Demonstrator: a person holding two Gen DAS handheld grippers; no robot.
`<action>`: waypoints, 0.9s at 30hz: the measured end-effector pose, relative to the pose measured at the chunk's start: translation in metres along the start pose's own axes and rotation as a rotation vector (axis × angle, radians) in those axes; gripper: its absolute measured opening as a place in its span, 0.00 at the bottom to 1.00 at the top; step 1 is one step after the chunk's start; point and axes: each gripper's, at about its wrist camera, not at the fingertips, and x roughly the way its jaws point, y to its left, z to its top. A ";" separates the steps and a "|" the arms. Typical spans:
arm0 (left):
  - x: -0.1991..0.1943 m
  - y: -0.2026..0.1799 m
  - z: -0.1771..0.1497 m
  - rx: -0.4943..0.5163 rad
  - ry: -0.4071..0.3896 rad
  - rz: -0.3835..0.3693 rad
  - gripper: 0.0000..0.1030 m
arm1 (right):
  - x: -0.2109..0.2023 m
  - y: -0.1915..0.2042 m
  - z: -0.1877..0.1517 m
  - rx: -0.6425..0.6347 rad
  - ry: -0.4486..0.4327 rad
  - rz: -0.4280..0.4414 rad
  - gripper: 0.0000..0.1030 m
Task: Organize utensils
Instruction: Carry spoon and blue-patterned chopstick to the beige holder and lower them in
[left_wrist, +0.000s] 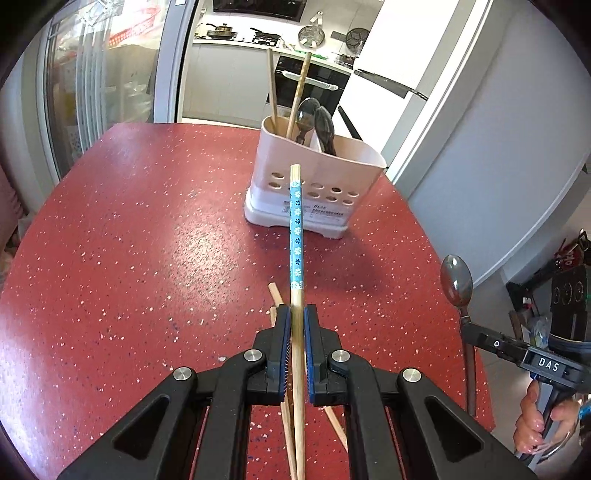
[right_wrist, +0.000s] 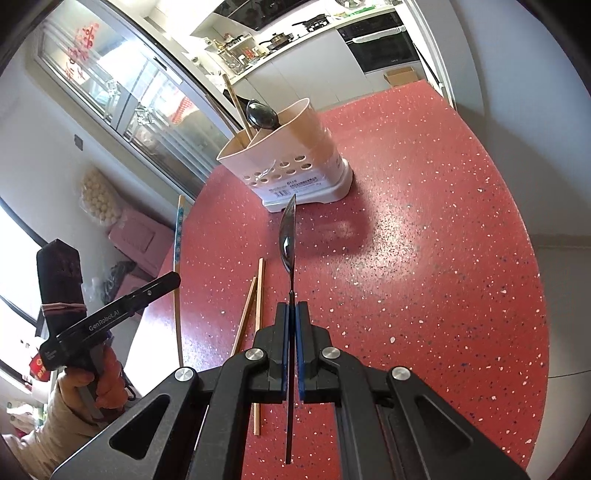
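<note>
Looking down both wrist cameras, I see a rounded tabletop (left_wrist: 147, 229) of glossy red speckled with white flecks, set in a kitchen with white cabinets, a black built-in oven (left_wrist: 306, 86) and a sliding glass door (left_wrist: 92, 85) on one side. Near the far end of the tabletop stands a pale plastic utensil holder (left_wrist: 314, 184), roughly triangular, with round holes punched low in its walls and a wider white base; inside it stand two wooden chopsticks (left_wrist: 272, 88) and two dark metal spoons (left_wrist: 308, 116), split between its compartments by a divider. My left hand-held gripper (left_wrist: 297, 314) has its blue-padded jaws closed tight on a bamboo chopstick (left_wrist: 296, 229) whose upper part is wrapped in a blue band with small white flowers; it points forward toward the holder, lifted off the tabletop. My right hand-held gripper (right_wrist: 291, 308) is closed down to a thin slit on the dark slim handle of a shiny steel spoon (right_wrist: 288, 236), whose bowl is turned edge-on toward the holder and held above the tabletop. Two plain wooden chopsticks (right_wrist: 259, 295) lie loose on the tabletop just left of the right hand-held gripper, angled slightly toward each other, well apart from the holder.
</note>
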 end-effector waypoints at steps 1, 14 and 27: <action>0.000 -0.001 0.001 0.002 -0.003 -0.002 0.35 | 0.000 0.000 0.001 -0.001 0.000 0.002 0.04; -0.016 -0.002 0.022 -0.028 -0.074 -0.023 0.35 | 0.006 0.002 0.029 -0.007 0.008 0.044 0.04; -0.022 -0.003 0.107 -0.048 -0.220 -0.045 0.35 | 0.018 0.025 0.104 -0.090 -0.031 0.074 0.04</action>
